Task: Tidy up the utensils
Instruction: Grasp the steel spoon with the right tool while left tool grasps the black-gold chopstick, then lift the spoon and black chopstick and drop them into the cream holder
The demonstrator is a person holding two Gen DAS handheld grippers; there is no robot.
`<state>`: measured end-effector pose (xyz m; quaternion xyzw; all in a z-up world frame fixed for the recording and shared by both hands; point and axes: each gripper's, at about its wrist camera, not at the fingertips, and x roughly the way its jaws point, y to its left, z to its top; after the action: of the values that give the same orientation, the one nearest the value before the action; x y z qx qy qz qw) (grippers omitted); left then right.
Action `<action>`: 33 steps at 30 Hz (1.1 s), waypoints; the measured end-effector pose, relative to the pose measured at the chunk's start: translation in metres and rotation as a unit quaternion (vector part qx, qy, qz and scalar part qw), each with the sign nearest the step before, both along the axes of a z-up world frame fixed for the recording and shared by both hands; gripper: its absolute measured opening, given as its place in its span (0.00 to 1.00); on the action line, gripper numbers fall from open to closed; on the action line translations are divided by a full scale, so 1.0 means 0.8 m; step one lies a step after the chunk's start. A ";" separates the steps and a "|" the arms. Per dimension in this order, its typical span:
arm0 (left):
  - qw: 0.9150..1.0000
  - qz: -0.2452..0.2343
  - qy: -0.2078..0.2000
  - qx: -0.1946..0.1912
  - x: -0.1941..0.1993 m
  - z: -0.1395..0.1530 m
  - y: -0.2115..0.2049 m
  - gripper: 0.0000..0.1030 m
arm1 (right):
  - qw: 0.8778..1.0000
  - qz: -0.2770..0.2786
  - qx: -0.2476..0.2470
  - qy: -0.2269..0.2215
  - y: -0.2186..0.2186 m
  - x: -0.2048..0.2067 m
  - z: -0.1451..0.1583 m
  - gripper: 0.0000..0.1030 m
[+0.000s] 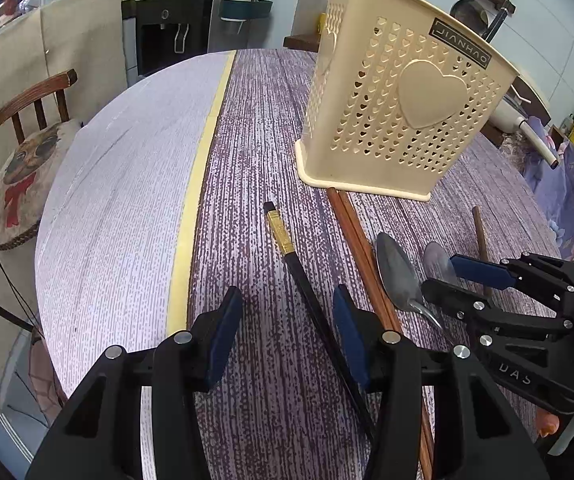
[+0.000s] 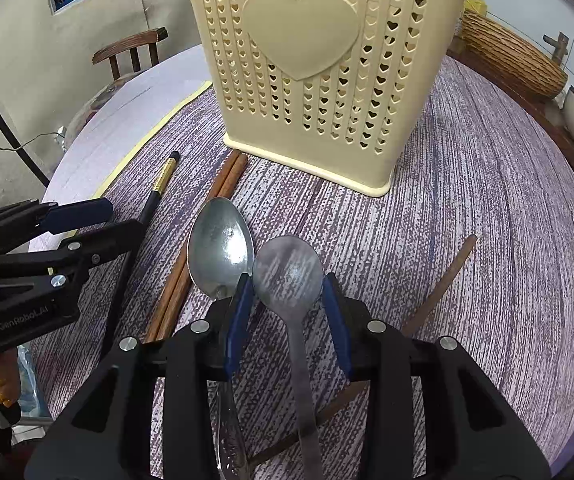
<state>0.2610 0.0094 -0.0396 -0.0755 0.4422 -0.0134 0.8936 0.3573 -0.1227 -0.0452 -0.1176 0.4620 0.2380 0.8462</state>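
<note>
- We carry 2 black grippers: left gripper (image 1: 287,320), right gripper (image 2: 287,316).
- Our fingers (image 1: 225,332) wear blue pads, silver screws, white lettering.

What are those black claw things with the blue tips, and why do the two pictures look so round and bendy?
A person holds a hand-held gripper in each hand. A camera with a bulgy lens on each one makes the pictures look bent.

One picture looks along the left hand-held gripper, the other along the right hand-held gripper.

On the purple tablecloth stands a cream basket with heart holes. Before it lie a black chopstick, two brown chopsticks, another brown stick and two spoons.

The left one's blue pads are apart, gripping nothing. The duller spoon lies between the right one's pads, but they don't squeeze it yet. The shiny spoon lies beside it.
</note>
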 end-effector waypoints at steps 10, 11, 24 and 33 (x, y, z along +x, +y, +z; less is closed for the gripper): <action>0.999 -0.002 0.010 0.043 0.030 -0.001 -0.012 0.37 | 1.000 -0.003 -0.005 0.004 0.009 0.008 -0.001 0.36; 0.999 -0.001 0.010 0.045 0.032 -0.001 -0.012 0.32 | 1.000 -0.004 -0.004 0.004 0.010 0.007 -0.001 0.36; 0.999 0.014 0.010 0.045 0.042 -0.002 -0.008 0.12 | 0.999 -0.031 0.035 -0.001 -0.003 0.003 -0.001 0.36; 0.999 0.022 0.010 0.021 0.045 -0.001 -0.004 0.09 | 0.997 -0.049 0.065 -0.015 -0.023 -0.006 0.009 0.36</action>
<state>0.2972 0.0058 -0.0401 -0.0665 0.4497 0.0165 0.8905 0.3522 -0.1414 -0.0381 -0.0428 0.4381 0.2239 0.8695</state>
